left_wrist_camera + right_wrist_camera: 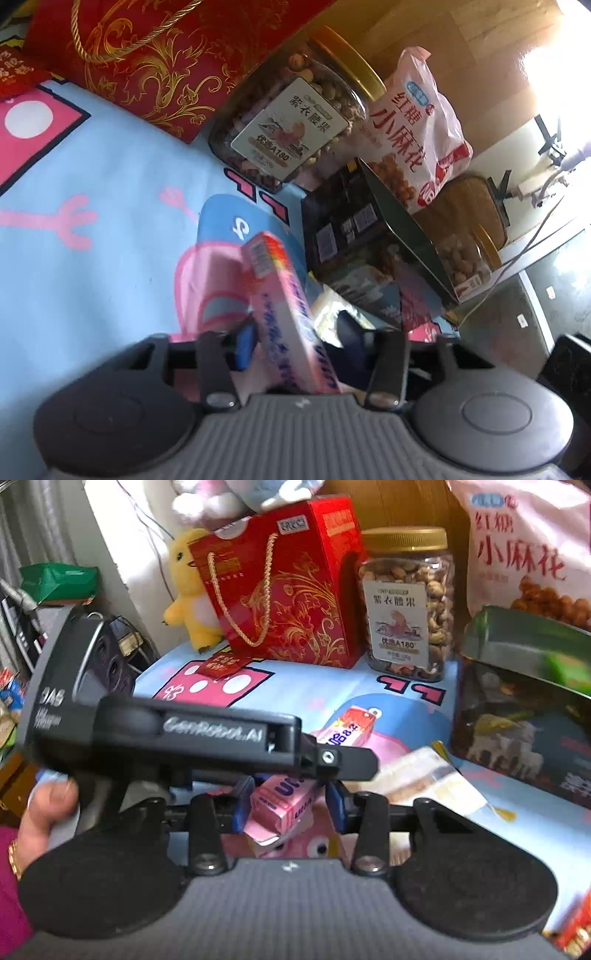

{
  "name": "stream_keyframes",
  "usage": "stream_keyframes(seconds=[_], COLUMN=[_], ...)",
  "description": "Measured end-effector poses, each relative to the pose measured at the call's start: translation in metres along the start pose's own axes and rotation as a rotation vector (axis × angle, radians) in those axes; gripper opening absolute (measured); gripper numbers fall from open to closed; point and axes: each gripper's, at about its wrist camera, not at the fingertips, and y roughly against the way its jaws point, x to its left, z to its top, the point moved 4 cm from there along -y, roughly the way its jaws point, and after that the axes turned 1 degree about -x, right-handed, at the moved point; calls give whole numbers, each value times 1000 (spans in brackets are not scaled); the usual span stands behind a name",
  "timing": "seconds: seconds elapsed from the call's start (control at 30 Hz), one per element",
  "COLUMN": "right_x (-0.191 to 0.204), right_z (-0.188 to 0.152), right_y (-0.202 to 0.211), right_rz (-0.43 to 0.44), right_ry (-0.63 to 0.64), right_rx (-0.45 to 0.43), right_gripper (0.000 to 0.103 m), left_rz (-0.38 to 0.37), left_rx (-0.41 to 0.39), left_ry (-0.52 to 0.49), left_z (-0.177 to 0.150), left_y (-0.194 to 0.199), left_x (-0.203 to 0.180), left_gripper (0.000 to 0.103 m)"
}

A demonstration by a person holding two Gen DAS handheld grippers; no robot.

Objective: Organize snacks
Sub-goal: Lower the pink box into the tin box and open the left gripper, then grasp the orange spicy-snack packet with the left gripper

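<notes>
1. Left wrist view: the left gripper (291,350) has its jaws around a pink box (284,314); the blue left pad (245,347) presses the box's side, while the right pad is hidden behind the box. The box stands tilted, its barcoded end pointing away from the gripper
2. Same view, ahead and right of the gripper: a dark tin (354,236) lies with a green lid (402,229) leaning on it. Beyond the tin stands a nut jar (295,122) with a gold cap, a pink snack bag (417,122) to its right, a red gift bag (147,55) to its left. All rest on a blue cartoon cloth (92,177)
3. Right wrist view: the right gripper (288,805) also has the box (280,805) between its blue pads (336,805); both sit against the box's sides, so it is grasped from this end too
4. Same view: the left gripper (332,764) crosses from the left, just above the right gripper, over the same box. A hand (44,812) shows at lower left
5. Same view, beyond the grippers: gift bag (288,590), jar (406,602), snack bag (524,554) in a row; tin (517,731) at right; a wrapped cake (424,771) just beside the box; a yellow plush (188,590) far left
</notes>
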Motion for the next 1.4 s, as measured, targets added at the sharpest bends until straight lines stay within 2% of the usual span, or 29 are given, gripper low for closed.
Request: stream_keyframes(seconds=[0.03, 0.2, 0.37, 0.53, 0.67, 0.87, 1.0, 1.07, 1.13, 1.17, 1.4], right_x=[3, 13, 3, -38, -84, -141, -145, -148, -146, -145, -136], right_z=[-3, -9, 2, 24, 44, 61, 51, 48, 46, 45, 40], right_y=[7, 42, 80, 102, 104, 77, 60, 54, 55, 57, 80], right_rz=[-7, -55, -122, -193, -221, -224, -265, -274, -278, -273, -289], right_ry=[20, 98, 146, 120, 55, -39, -3, -6, -15, -23, -44], right_rx=[-16, -121, -252, -319, -314, -248, -205, -199, -210, -216, -249], right_gripper=[39, 39, 39, 39, 39, 39, 39, 40, 46, 47, 48], left_rz=[-1, -49, -119, -159, -178, -122, -48, 7, 46, 54, 41], left_rx=[-5, -29, -56, -42, -5, 46, 73, 70, 63, 55, -21], left_ry=[-4, -44, -94, -153, -158, -155, -166, -188, -213, -216, -244], left_z=[-2, -12, -2, 18, 39, 60, 68, 67, 63, 62, 54], left_y=[3, 14, 16, -11, -52, -116, -143, -150, -150, -149, -102], left_x=[-3, -32, -74, -123, -150, -158, -152, -150, -147, -146, -146], left_gripper=[34, 34, 33, 32, 32, 32, 33, 38, 50, 51, 53])
